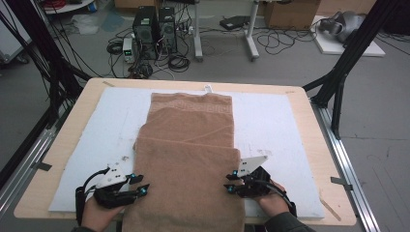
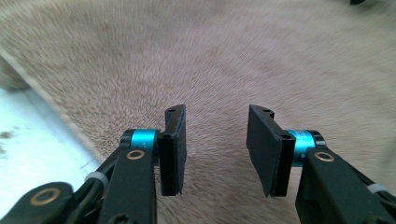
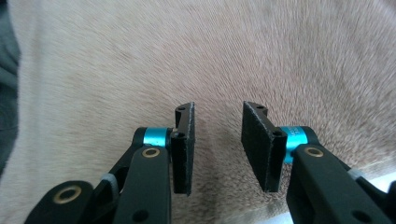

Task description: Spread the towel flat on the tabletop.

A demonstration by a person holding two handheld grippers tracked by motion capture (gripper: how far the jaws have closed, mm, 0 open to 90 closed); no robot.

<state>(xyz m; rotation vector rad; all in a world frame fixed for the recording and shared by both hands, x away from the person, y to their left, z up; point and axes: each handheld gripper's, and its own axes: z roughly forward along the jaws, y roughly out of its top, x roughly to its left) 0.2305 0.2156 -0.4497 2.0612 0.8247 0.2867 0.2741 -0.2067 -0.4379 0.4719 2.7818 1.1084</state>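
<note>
Even soft light; both gripper views blur toward their edges.

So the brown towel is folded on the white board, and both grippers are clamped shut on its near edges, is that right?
Not quite. The brown towel does lie folded on the white board, but the left gripper and right gripper have open jaws with nothing pinched between them, as both gripper views show.
</note>
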